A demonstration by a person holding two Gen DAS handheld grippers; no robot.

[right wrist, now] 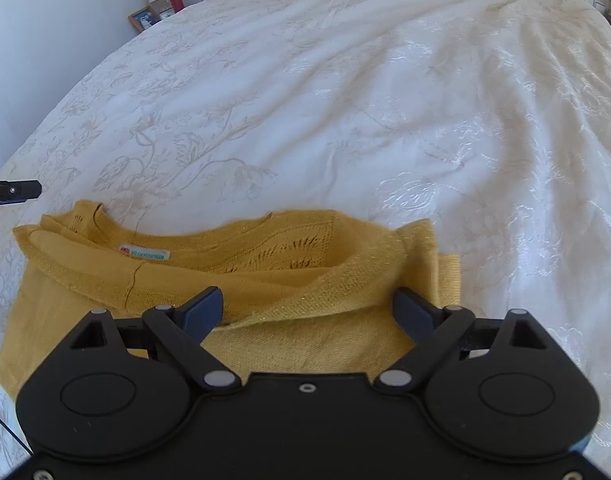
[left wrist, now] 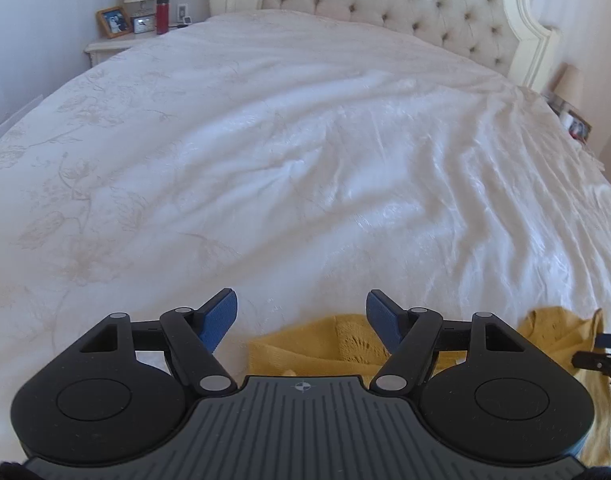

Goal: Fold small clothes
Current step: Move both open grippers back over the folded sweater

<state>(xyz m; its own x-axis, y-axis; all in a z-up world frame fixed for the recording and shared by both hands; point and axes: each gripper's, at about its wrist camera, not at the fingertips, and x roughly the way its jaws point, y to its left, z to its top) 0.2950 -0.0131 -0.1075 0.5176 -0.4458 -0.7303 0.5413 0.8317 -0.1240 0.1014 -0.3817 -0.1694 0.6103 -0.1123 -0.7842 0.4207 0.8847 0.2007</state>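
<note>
- spread flat near the foot edge of the bed (left wrist: 305,140), on the white floral coverlet: a mustard knit top (right wrist: 105,280), the one small garment in view, neck opening and label (right wrist: 145,256) facing up. probably laid there because the wide soft surface gives room for folding.
- already partly doubled over, to judge by the right side: a sleeve or side panel lying across the body, ribbed edge running on a diagonal toward the neckline.
- left claw (left wrist: 301,320) hanging above the garment's near edge, blue pads well apart, nothing between them, no cloth pinched.
- right claw (right wrist: 305,312) over the folded-in panel, spread wider yet, holding nothing; knit visible in the gap, but pads clear of it.
- both tilted downward toward the cloth, likely poised between folds rather than mid-grip.
- tip of the right claw just visible at the right margin of the left view, beside the garment's far side: one tool per side, suited to lifting two corners together.
- bedside stand (left wrist: 105,46) with lamp, frames and a red flask well apart from the work, by the headboard.
</note>
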